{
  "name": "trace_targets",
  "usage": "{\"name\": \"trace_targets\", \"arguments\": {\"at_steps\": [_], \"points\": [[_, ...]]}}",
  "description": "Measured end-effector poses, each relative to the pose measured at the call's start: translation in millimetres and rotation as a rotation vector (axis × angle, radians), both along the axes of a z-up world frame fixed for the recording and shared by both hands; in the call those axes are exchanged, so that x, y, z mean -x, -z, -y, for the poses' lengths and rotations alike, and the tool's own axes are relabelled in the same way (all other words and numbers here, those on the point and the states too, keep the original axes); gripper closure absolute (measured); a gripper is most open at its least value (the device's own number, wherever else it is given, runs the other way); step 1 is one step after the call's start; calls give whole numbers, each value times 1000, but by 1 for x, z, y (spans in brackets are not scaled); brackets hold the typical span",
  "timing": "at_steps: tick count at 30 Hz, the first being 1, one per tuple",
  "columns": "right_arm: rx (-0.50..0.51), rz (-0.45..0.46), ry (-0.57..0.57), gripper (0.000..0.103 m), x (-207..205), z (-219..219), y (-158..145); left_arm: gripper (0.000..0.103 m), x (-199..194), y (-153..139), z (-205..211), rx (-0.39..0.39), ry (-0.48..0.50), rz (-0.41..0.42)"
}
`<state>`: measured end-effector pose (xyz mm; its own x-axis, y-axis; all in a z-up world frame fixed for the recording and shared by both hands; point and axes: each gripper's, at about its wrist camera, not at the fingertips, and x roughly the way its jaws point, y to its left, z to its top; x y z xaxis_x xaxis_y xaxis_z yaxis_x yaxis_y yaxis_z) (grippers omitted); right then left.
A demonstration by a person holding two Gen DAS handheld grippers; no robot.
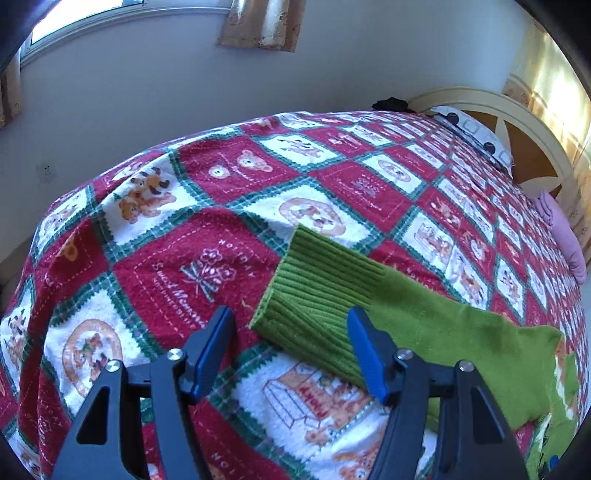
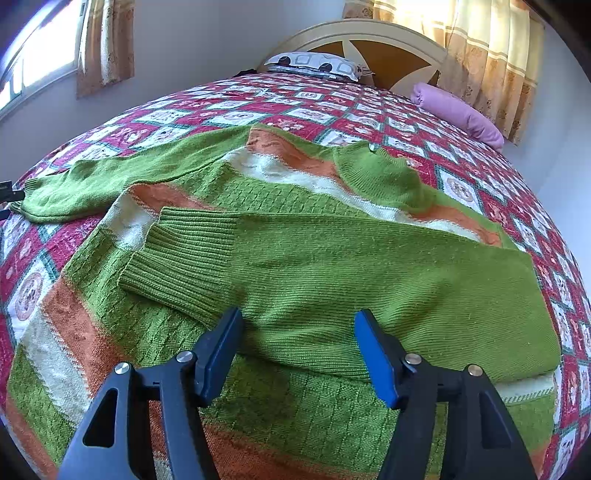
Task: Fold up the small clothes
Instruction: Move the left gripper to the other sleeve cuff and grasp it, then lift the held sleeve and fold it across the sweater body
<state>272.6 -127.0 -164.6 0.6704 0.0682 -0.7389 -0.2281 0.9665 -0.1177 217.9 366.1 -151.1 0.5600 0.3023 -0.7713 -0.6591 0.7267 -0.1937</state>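
Here, with the left gripper (image 1: pixel 291 321) and right gripper (image 2: pixel 299 325) both spread and empty, close the left on the ribbed cuff (image 1: pixel 314 284) of the outstretched sleeve and lay it across the green sweater (image 2: pixel 295 192) flat on the bedspread (image 2: pixel 229 110).

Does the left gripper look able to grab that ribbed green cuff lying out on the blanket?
Probably yes: the left gripper is open, the ribbed cuff lies just ahead of it, and nothing sits between them.

You are in a bedroom at home. A bed (image 2: pixel 461 192) fills the room, with a teddy bear blanket (image 1: pixel 207 221), pillows (image 2: pixel 314 64) at the far headboard (image 2: pixel 369 40), and curtains (image 2: pixel 491 55) by the window (image 1: pixel 92 11).
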Motion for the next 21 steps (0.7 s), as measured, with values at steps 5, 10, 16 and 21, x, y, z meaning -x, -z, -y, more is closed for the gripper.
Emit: {"name": "trace_targets", "arguments": {"at_steps": [5,10,16,21], "points": [[-2,0,1,39,0,0,0,94,1,-2,-3,-6,-8,9],[-3,0,3,38,-1,0,-1,96,9,-18,-1,-12,15,60],[-15,-5,4,38,-1,2,-1,97,13,-50,12,-33,53,135],[-50,-12,8,37,-2,6,-5,97,12,-78,30,-40,107,184]]}}
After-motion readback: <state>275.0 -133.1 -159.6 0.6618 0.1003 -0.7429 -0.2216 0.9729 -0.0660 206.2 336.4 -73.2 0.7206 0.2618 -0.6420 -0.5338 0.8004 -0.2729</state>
